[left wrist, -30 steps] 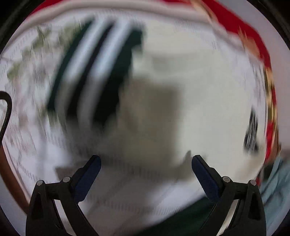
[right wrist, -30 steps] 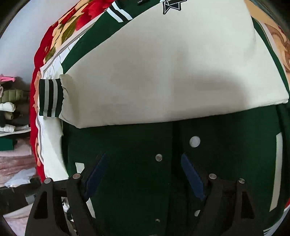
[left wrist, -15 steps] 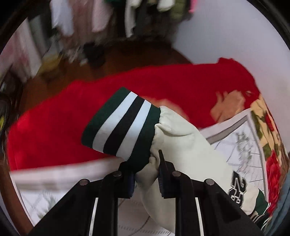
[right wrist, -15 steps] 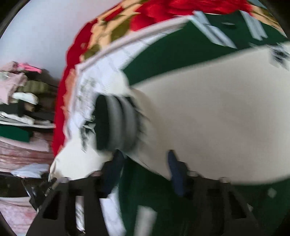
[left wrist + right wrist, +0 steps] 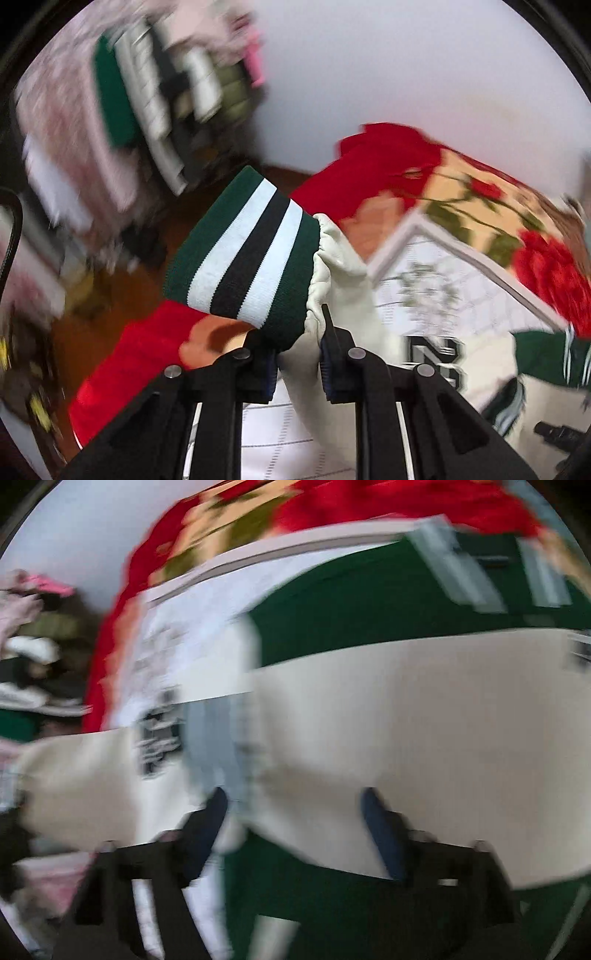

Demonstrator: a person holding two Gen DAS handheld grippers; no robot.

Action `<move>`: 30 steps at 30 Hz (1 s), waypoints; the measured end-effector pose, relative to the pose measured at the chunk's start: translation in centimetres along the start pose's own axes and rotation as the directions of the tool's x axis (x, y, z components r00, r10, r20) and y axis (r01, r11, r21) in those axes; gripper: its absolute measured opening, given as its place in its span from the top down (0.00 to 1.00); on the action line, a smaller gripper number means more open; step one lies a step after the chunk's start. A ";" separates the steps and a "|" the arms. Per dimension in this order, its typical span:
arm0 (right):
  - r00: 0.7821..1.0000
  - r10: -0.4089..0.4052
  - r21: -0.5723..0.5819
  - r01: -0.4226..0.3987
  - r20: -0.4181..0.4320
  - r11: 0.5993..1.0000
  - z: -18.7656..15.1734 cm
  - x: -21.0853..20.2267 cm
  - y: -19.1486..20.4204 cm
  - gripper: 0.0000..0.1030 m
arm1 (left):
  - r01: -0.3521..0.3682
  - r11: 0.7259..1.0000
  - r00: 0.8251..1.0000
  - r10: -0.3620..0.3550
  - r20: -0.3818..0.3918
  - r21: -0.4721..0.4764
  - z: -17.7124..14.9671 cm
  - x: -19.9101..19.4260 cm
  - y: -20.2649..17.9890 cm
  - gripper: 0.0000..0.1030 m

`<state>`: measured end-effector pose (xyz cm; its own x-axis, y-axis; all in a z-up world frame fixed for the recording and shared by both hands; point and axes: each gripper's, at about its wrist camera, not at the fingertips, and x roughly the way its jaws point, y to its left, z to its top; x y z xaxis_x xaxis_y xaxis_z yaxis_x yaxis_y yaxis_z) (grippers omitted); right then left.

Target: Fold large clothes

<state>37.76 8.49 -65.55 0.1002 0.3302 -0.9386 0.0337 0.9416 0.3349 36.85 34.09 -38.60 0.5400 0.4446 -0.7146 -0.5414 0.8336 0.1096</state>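
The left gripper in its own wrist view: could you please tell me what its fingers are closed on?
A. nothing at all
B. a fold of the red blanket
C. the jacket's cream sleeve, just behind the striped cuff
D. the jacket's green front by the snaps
C: the left gripper pinches the cream sleeve right beside the green, white and black striped cuff, held up above the red blanket.

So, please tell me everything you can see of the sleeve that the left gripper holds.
The sleeve is cream, smooth and leather-like, gathered where it meets a ribbed knit cuff striped green, white and black. The left gripper is shut on it just behind the cuff, holding it lifted above the bedspread, cuff pointing up and away from the camera. Lower down, the sleeve carries a black and white patch.
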 end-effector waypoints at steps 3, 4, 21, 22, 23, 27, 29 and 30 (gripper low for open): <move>0.997 -0.078 0.083 0.076 0.023 0.994 -1.0 -2.1 -5.4 0.23 | 0.058 0.988 0.997 -0.065 0.042 0.144 0.2 -2.6 -7.1 0.87; 0.996 -0.087 0.109 0.084 0.023 0.990 -1.3 -2.6 -6.9 0.23 | 0.083 0.980 0.995 -0.092 0.043 0.178 0.1 -3.3 -9.2 0.87; 0.974 -0.211 0.480 0.146 0.086 0.865 -8.9 -14.8 -38.5 0.23 | 0.618 0.576 0.782 -0.518 -0.346 0.535 -15.8 -16.3 -51.9 0.87; 0.972 -0.223 0.496 0.157 0.077 0.854 -9.3 -15.1 -40.4 0.23 | 0.617 0.558 0.782 -0.513 -0.354 0.554 -16.5 -16.3 -52.9 0.87; 0.971 -0.228 0.506 0.161 0.073 0.848 -9.6 -15.3 -41.5 0.23 | 0.615 0.540 0.783 -0.502 -0.366 0.575 -17.6 -16.3 -54.2 0.87; 0.967 -0.250 0.526 0.190 0.043 0.829 -10.8 -15.5 -45.1 0.23 | 0.595 0.516 0.799 -0.462 -0.385 0.616 -20.2 -15.5 -56.2 0.82; 0.970 -0.240 0.531 0.185 0.036 0.827 -11.2 -15.5 -45.7 0.23 | 0.621 0.516 0.781 -0.464 -0.417 0.590 -20.5 -14.7 -56.4 0.72; 0.973 -0.228 0.535 0.175 0.036 0.827 -11.5 -15.5 -46.1 0.23 | 0.645 0.515 0.763 -0.473 -0.440 0.565 -20.3 -14.4 -56.1 0.63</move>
<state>23.21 -39.28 -67.43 0.1251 0.1039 -0.9867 0.5772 0.8012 0.1576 46.42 -25.73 -48.51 0.3850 -0.1993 -0.9012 0.4337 0.9009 -0.0139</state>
